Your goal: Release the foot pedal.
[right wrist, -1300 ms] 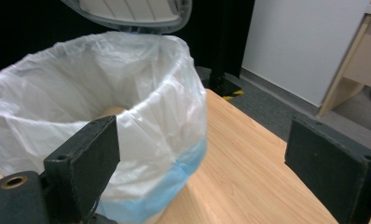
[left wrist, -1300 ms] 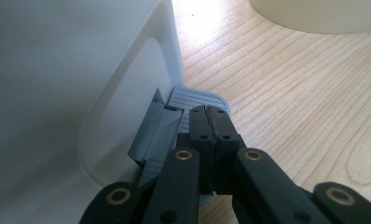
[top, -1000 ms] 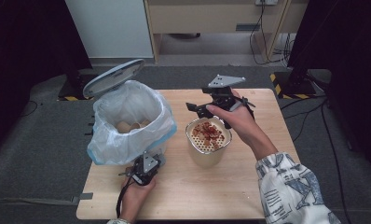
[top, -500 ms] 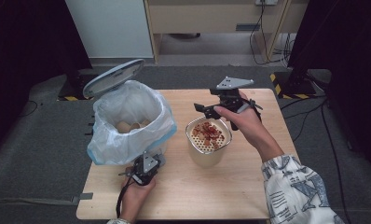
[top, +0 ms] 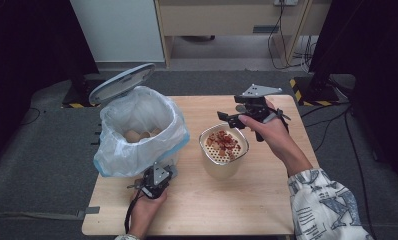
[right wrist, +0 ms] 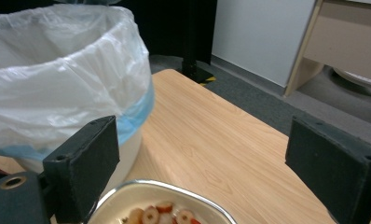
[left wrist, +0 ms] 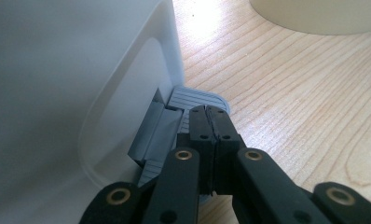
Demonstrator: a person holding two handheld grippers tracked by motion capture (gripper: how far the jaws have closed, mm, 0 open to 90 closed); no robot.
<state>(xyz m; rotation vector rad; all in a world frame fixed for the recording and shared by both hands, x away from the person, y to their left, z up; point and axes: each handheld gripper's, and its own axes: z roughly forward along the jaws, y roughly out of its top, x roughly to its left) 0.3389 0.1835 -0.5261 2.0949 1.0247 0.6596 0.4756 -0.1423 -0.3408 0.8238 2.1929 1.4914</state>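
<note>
Left gripper (top: 156,181) sits low at the foot of the white pedal bin (top: 137,131), near the table's (top: 267,210) front-left corner. In the left gripper view its two black jaws are pressed together with nothing between them, tips (left wrist: 210,122) resting right on the grey ribbed foot pedal (left wrist: 197,99) that sticks out from the bin's base (left wrist: 81,93). They have eased apart by a hair just now, yet the frame shows them meeting, and nothing is caught in them. The bin's lid (top: 122,82) stands tipped up at the back, the clear liner bag (top: 152,107) with its blue hem folded over the rim, and a few pale round scraps (top: 138,135) lie inside.

Over to the right gripper (top: 232,119): it hangs above the far edge of the cream container (top: 223,150), which stands near the middle of the table, just beside the bin. Jaws spread wide, gripping nothing. In the right gripper view the two black pads (right wrist: 88,163) frame open tabletop (right wrist: 211,135), with the container's metal rim (right wrist: 183,189) below them and sliced red-and-white pieces (right wrist: 158,215) inside. From above, those reddish pieces (top: 223,142) sit on a perforated insert. The bagged bin (right wrist: 53,70) rises to the left in that view.
</note>
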